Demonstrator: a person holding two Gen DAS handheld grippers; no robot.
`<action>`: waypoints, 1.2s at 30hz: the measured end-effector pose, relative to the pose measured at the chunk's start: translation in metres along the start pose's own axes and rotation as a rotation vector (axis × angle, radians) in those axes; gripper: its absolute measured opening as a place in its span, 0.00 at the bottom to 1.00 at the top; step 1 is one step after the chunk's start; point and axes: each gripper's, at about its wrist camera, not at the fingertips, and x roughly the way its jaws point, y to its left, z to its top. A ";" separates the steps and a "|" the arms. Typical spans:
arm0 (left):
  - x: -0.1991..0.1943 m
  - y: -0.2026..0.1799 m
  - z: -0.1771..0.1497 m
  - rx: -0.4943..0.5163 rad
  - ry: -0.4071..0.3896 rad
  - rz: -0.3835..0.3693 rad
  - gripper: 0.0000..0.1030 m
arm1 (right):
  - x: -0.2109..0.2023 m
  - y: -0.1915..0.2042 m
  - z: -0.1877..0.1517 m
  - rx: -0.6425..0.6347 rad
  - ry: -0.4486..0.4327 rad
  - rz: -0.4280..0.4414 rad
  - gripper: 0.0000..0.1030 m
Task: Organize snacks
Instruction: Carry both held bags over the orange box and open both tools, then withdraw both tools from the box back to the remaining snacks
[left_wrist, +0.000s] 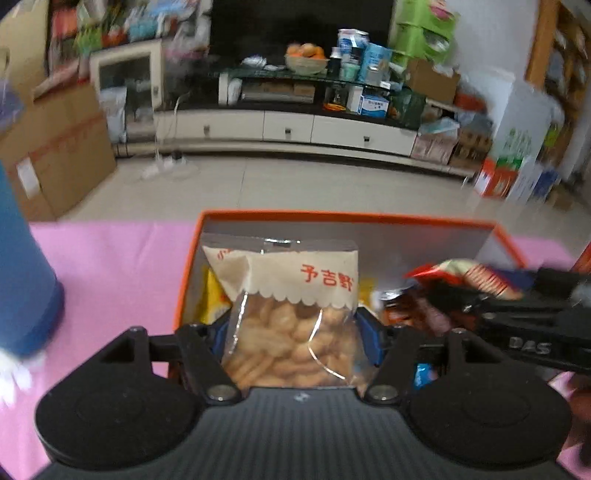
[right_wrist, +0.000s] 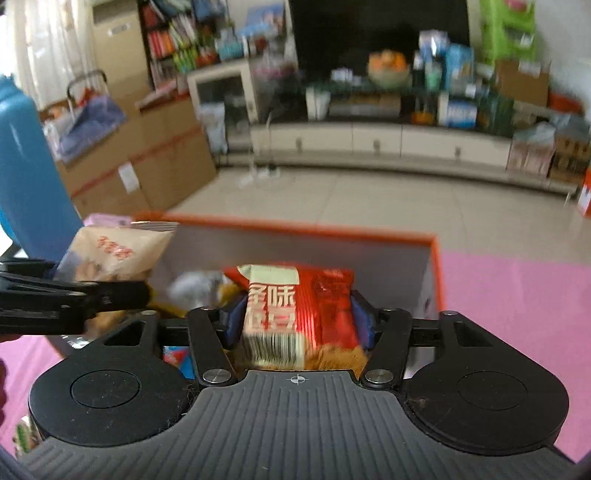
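My left gripper (left_wrist: 291, 325) is shut on a clear and cream biscuit bag (left_wrist: 291, 314) with red characters, held over the orange-rimmed box (left_wrist: 332, 216). My right gripper (right_wrist: 297, 315) is shut on a red snack packet (right_wrist: 303, 310), also over the orange-rimmed box (right_wrist: 437, 258). Each gripper shows in the other's view: the right one with its red packet (left_wrist: 476, 277) at the right, the left one with its biscuit bag (right_wrist: 114, 253) at the left. Several other snack packs lie inside the box, mostly hidden.
The box sits on a pink tablecloth (left_wrist: 110, 266). A tall blue cylinder (left_wrist: 22, 280) stands on the table at the left, also in the right wrist view (right_wrist: 29, 177). Beyond the table edge are a tiled floor, cardboard boxes (left_wrist: 55, 147) and a TV cabinet (left_wrist: 295, 125).
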 end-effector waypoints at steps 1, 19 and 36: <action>0.001 -0.002 -0.001 0.018 0.001 -0.001 0.70 | 0.002 0.003 -0.001 -0.039 -0.006 -0.017 0.53; -0.190 0.033 -0.163 -0.028 -0.093 0.157 0.98 | -0.163 -0.010 -0.160 0.305 -0.051 0.043 0.94; -0.150 0.043 -0.194 0.050 0.019 0.313 0.98 | -0.151 0.016 -0.179 0.204 0.015 0.133 0.94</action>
